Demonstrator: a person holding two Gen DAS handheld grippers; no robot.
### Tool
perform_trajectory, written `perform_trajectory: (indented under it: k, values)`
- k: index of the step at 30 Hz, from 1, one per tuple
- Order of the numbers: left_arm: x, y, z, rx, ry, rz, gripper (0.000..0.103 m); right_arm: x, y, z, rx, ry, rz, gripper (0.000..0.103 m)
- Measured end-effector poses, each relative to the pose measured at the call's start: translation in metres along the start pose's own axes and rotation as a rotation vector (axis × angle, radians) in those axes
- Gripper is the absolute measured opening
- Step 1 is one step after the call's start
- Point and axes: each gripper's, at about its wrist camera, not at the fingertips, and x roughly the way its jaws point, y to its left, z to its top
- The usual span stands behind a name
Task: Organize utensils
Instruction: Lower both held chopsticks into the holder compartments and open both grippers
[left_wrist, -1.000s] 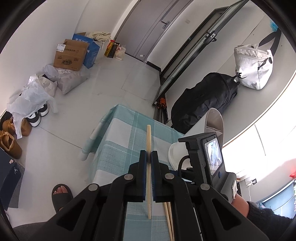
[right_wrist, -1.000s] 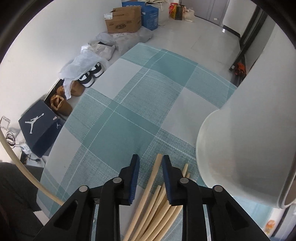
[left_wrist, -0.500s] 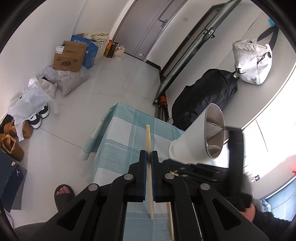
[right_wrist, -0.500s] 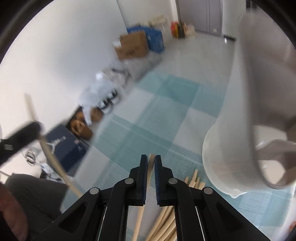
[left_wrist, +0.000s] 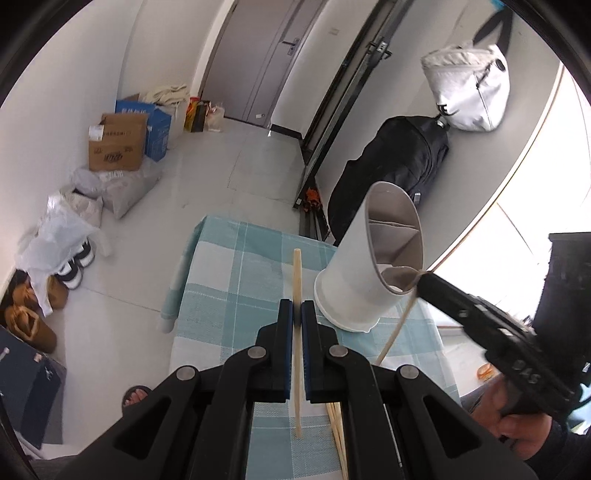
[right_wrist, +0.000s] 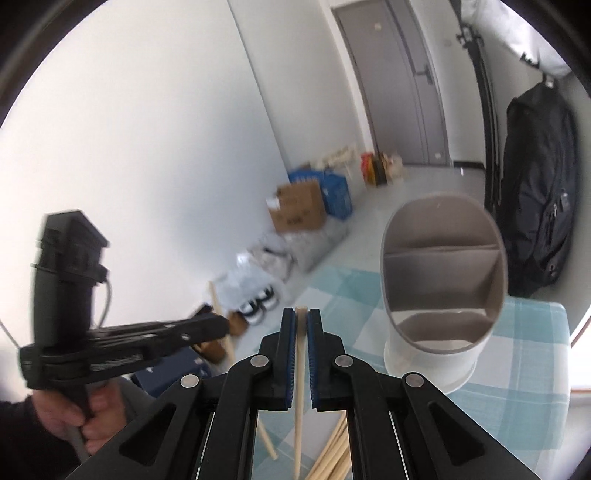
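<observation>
Each gripper's fingers (left_wrist: 297, 314) (right_wrist: 301, 325) clench one pale wooden chopstick (left_wrist: 297, 280) (right_wrist: 301, 354); white divided holder (left_wrist: 373, 266) apparently empty, loose chopsticks (right_wrist: 332, 454) remain on the tabletop.

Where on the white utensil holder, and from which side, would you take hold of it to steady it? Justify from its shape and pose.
Take the white utensil holder by its rim, one finger inside and one outside, coming from above. It stands upright on the checked tablecloth, mouth open, and its round body probably looks too wide for the jaws to span.
</observation>
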Motion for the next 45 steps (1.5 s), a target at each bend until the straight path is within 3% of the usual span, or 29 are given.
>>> perform_trajectory:
  k: [11, 24, 34, 45]
  values:
    - [-0.015, -0.037, 0.020, 0.066, -0.022, 0.036, 0.001, -0.047, -0.014, 0.014, 0.001, -0.120, 0.026, 0.005]
    - [-0.048, -0.098, 0.095, 0.124, -0.176, -0.004, 0.001, -0.099, -0.048, 0.102, -0.001, -0.226, 0.012, 0.005]
    - [-0.041, -0.120, 0.140, 0.137, -0.281, -0.008, 0.001, -0.088, -0.084, 0.157, -0.032, -0.288, -0.036, 0.005]
    - [0.019, -0.109, 0.146, 0.169, -0.226, 0.039, 0.001, -0.040, -0.094, 0.161, -0.118, -0.284, -0.081, 0.005]
